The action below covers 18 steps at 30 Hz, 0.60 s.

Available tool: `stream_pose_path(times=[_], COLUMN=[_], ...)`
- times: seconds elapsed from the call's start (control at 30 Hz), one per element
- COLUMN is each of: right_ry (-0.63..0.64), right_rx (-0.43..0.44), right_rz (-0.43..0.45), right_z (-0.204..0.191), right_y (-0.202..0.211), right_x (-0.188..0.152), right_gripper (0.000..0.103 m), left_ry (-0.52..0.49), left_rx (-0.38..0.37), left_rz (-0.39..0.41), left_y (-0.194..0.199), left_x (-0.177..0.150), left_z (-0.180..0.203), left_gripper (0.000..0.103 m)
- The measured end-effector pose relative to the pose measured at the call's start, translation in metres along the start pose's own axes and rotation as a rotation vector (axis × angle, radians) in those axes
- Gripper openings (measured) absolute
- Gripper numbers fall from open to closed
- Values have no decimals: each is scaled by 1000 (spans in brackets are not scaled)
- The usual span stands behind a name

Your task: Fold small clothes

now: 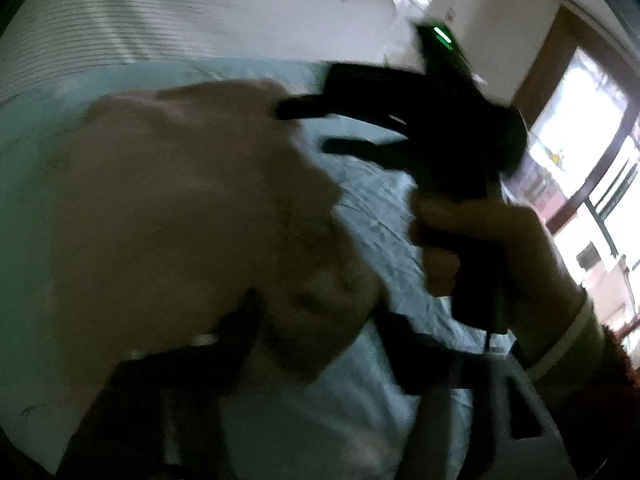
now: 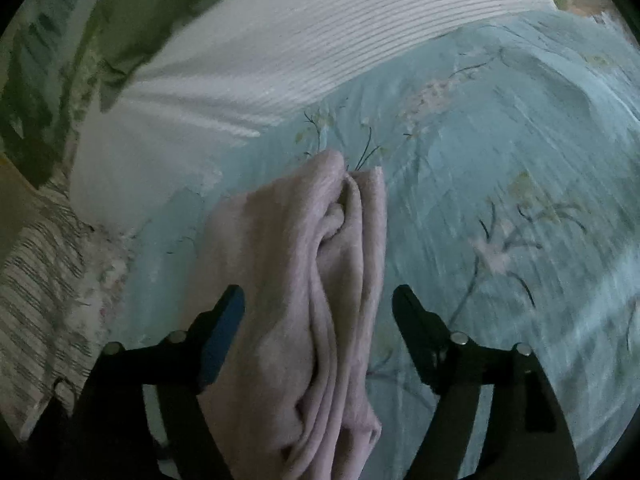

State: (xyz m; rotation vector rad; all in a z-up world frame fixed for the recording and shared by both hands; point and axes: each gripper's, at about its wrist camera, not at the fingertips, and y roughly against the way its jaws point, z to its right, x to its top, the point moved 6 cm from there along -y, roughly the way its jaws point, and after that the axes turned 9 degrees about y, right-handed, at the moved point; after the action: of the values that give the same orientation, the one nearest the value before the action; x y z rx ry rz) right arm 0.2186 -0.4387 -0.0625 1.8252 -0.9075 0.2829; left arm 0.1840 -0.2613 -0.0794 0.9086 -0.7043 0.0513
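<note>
A pale pink garment (image 2: 320, 264) lies bunched in long folds on the teal flowered bedsheet (image 2: 500, 152). My right gripper (image 2: 318, 308) stands open astride it. Its left finger (image 2: 226, 316) is at the cloth's edge and its right finger is clear of the cloth. In the blurred left wrist view the pink garment (image 1: 180, 200) fills the left and middle. My left gripper (image 1: 320, 332) is open, with a lower corner of the cloth hanging between its fingers. Beyond it, a hand (image 1: 472, 240) holds the right gripper (image 1: 316, 128), open at the garment's far edge.
A white ribbed cover (image 2: 320, 40) lies across the back of the bed, with a green leafy pillow (image 2: 80, 40) at the far left. A grey striped cloth (image 2: 36, 280) is at the left edge. A bright window (image 1: 580, 140) and a wooden door frame stand to the right.
</note>
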Motion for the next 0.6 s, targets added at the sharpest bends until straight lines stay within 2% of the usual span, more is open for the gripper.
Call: stream_pose_path(times=[0.03,0.1,0.2,0.33,0.5,0.6], right_ry=[-6,-17,-15,1,-14,-13], right_rx=[8,33,82,94,98,109], right_rz=[2,1,-28,-74,-101,-105], right_z=[1,1,-3,-7,-2,-1], right_y=[3,6,2,-12,-27,-34], right_x=[-3,-13,-22,-30,-31,-29], right_gripper=[79,79,80,81,84,84], left_ry=[20,77,162,288,370,385], left_rx=[10,29,60,91,85,74], left_rz=[11,22,40,34,11,-20], left_y=[10,25,38,39,11,-14], left_x=[0,1,11,26,44,56], left_z=[-11,-36,-76,-127,-169,-173], left_gripper=[83,88,89,89,89,89])
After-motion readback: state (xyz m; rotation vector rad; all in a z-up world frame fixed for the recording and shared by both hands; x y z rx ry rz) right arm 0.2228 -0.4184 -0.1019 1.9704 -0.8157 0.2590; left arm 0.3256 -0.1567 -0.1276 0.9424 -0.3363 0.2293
